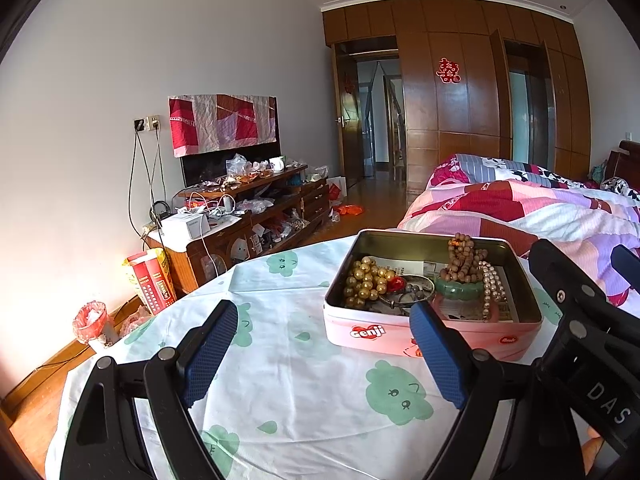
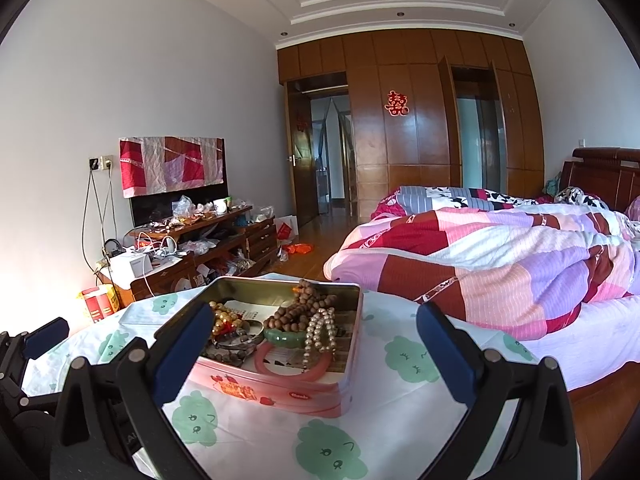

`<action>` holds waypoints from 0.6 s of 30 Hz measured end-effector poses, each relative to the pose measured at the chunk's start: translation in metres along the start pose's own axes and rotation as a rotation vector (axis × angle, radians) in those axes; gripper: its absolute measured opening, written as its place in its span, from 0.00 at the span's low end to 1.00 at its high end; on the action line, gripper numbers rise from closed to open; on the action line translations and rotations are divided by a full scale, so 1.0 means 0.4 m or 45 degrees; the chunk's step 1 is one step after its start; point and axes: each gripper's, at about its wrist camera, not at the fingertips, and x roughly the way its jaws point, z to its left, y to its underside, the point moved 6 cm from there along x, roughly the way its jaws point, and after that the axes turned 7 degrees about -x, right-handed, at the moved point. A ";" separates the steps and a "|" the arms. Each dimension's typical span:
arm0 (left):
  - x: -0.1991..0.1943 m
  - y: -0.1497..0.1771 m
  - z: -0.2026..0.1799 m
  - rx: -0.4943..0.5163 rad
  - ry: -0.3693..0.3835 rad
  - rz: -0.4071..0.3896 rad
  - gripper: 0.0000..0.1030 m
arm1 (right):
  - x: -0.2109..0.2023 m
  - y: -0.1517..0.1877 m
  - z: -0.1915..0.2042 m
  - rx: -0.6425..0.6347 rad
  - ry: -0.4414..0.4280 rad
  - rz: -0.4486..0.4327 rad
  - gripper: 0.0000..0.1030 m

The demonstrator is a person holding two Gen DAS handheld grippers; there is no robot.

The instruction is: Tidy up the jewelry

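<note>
An open pink tin (image 1: 400, 334) (image 2: 280, 390) stands on the round table's cloth. It holds gold beads (image 1: 364, 280) (image 2: 222, 318), brown wooden beads (image 1: 464, 264) (image 2: 300, 312), a green jade bangle (image 1: 456, 290) (image 2: 284, 338), a pearl strand (image 1: 492, 284) (image 2: 320, 334), silver bangles (image 1: 404, 296) (image 2: 236, 342) and a pink bangle (image 2: 292, 370). My left gripper (image 1: 324, 354) is open and empty, just near and left of the tin. My right gripper (image 2: 312, 356) is open and empty, its fingers on either side of the tin's near end, and shows at the right of the left wrist view (image 1: 580, 280).
The table cloth (image 1: 304, 392) (image 2: 400, 400) is white with green bear prints. A bed with a patchwork quilt (image 2: 500, 264) lies right of the table. A cluttered wooden TV cabinet (image 1: 248, 216) stands by the left wall, with a red bin (image 1: 90, 322) on the floor.
</note>
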 end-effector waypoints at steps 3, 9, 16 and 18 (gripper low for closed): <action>0.000 0.000 0.000 0.000 0.002 -0.001 0.86 | 0.000 0.000 0.000 0.001 0.001 0.001 1.00; -0.002 0.000 -0.001 0.004 0.001 -0.003 0.86 | -0.001 0.000 0.000 0.003 0.001 -0.001 1.00; -0.002 -0.001 0.002 0.004 0.001 0.014 0.86 | 0.001 0.000 0.000 0.001 0.001 0.001 1.00; 0.001 -0.001 0.004 0.000 0.001 0.027 0.86 | 0.001 0.001 -0.002 0.001 0.002 0.003 1.00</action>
